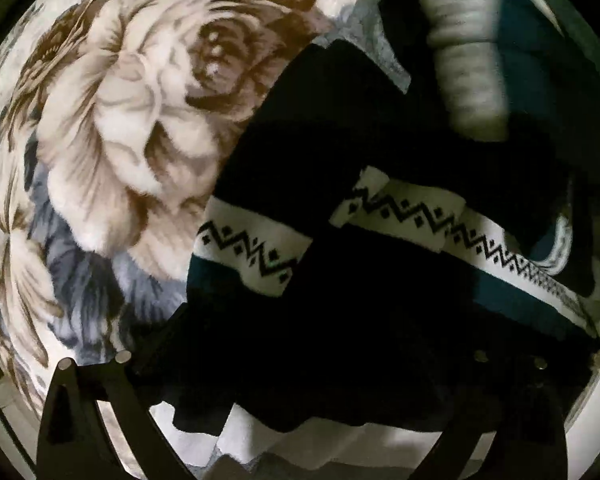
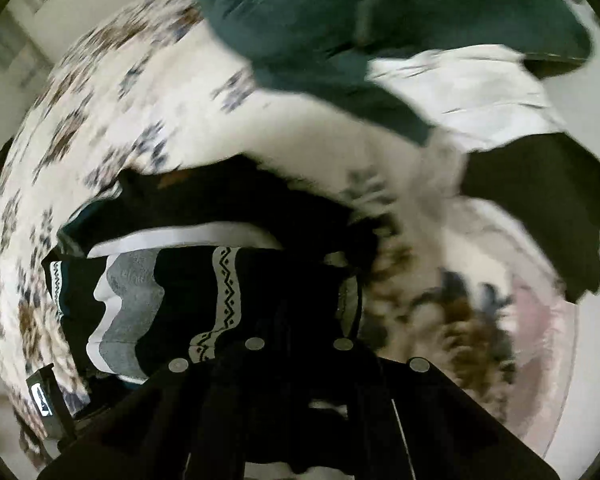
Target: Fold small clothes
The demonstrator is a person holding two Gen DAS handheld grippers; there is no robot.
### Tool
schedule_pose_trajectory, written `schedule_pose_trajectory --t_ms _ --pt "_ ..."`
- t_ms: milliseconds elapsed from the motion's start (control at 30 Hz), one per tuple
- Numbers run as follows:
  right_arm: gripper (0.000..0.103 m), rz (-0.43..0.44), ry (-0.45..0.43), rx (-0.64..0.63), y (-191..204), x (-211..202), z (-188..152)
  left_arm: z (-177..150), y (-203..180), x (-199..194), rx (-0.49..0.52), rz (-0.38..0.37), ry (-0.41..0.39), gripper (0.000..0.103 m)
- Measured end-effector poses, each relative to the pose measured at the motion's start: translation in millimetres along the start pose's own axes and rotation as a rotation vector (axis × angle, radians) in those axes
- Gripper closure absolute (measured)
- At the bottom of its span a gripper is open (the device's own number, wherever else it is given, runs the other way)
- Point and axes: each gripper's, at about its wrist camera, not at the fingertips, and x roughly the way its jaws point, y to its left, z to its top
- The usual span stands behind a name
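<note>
- I am looking at a small black knitted garment with white zigzag-patterned bands and teal stripes (image 1: 340, 184), lying on a cream plush blanket printed with big brown and grey-blue flowers (image 1: 112, 120).
- In the left wrist view its long axis is running from lower left to upper right, and I am counting two white zigzag band pieces — one nearer the left, one slanting down to the right.
- In the right wrist view the same garment (image 2: 188, 280) is showing a grey stripe, a white stripe and a zigzag band running roughly upright.
- My left gripper (image 1: 300, 364) is standing wide apart: one finger at the left over the blanket, the other at the right, with the black fabric bunching across the gap between them. I cannot tell whether either finger is actually pinching the cloth.
- My right gripper (image 2: 300, 350) is sitting with its fingers close together — black fabric is lying between them, so it looks clamped on the garment's edge.
- Further back in the right wrist view I am seeing three more loose clothes, blurred: a dark teal garment (image 2: 340, 28), a white cloth (image 2: 480, 96) and a black cloth (image 2: 540, 208).
</note>
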Motion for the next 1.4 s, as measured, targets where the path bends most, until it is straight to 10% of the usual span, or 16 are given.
schedule_pose_trajectory --t_ms 267,400,600,833,1067,1400 --pt "0.098 -0.122 0.120 -0.044 -29.7 51.6 -4.2 9.5 -10.8 3.3 -0.029 0.045 0.003 0.000" --pt "0.096 -0.009 0.232 0.073 -44.6 71.4 -6.9 25.6 -1.3 -26.2 -0.006 0.049 -0.032 0.000" --pt "0.057 0.020 0.089 0.147 -52.5 20.9 -10.1 61.5 0.1 -102.3 0.026 0.050 -0.214 0.000" --pt "0.057 0.125 0.161 -0.028 11.0 68.5 -3.7 118.7 -34.5 -90.7 0.097 0.091 -0.251 0.000" --pt "0.069 -0.037 0.259 0.136 -51.9 138.3 0.3 135.4 -16.1 -14.8 0.078 0.116 -0.078 0.000" --pt "0.067 0.041 0.239 0.089 -57.6 87.4 -10.2 110.6 22.6 -74.5 0.063 0.027 -0.162 0.000"
